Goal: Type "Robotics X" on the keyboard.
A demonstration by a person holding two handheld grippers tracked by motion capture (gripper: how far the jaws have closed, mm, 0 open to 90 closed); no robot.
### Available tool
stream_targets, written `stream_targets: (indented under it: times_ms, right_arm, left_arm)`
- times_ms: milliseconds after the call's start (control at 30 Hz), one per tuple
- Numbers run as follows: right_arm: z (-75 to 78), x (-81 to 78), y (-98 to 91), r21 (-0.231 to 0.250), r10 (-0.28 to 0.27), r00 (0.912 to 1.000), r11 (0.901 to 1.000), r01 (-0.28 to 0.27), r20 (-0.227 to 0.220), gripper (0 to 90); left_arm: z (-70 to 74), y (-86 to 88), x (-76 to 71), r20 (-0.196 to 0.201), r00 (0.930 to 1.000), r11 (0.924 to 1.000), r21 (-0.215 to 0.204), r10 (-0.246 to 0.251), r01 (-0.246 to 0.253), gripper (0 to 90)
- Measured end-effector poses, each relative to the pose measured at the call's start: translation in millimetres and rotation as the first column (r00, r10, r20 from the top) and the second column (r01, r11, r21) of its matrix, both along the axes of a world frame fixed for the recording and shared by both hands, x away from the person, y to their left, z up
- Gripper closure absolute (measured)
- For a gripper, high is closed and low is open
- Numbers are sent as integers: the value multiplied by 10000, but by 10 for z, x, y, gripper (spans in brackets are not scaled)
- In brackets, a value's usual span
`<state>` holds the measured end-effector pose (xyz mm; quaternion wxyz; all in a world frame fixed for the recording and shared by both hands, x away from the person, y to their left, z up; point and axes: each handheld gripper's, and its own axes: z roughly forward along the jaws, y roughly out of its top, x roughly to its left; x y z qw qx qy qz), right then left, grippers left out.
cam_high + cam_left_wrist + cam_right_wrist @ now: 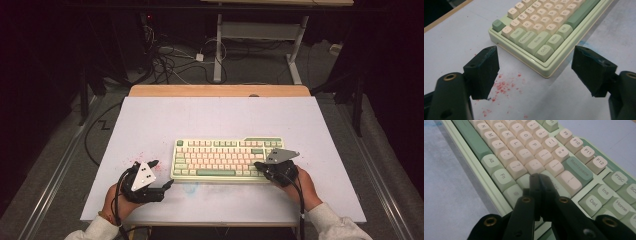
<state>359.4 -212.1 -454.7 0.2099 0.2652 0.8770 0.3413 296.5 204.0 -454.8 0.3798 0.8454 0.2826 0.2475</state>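
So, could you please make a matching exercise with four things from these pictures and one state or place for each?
Things:
1. left hand-held gripper
2. right hand-held gripper
3. keyboard
4. red specks

States or places:
A. jaws shut together, tips over the keys
B. lies flat in the middle of the white table
C. jaws wide apart, nothing between them
D. scattered on the table by the keyboard's Ctrl corner

Pairs: 1-C, 2-A, 3-B, 4-D

Dark room, cables (165, 60) on floor (65, 150)
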Motion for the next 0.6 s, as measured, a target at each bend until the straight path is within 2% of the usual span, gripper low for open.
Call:
stream_targets:
  times_ms: [100,200,400,533,600]
  right_arm:
    - [-2,-4,2,14,-32,10000,10000,32,27,900]
    - [-3,-4,2,11,-36,10000,10000,36,29,900]
    - [-4,-11,6,-13,-60,10000,10000,60,67,900]
    - [-4,-14,9,-37,-58,9999,10000,58,87,900]
    - [-5,-16,10,-59,-58,9999,10000,59,113,900]
  left_arm:
    - [46,14,22,-113,9999,9999,-87,-63,62,238]
    - [89,4,51,-386,9991,9998,-82,-161,158,296]
    - [165,-28,104,-560,9973,9988,40,-481,484,629]
    - [205,-66,136,-550,9967,9981,126,-592,600,779]
    - [231,-93,152,-598,9959,9973,213,-683,696,827]
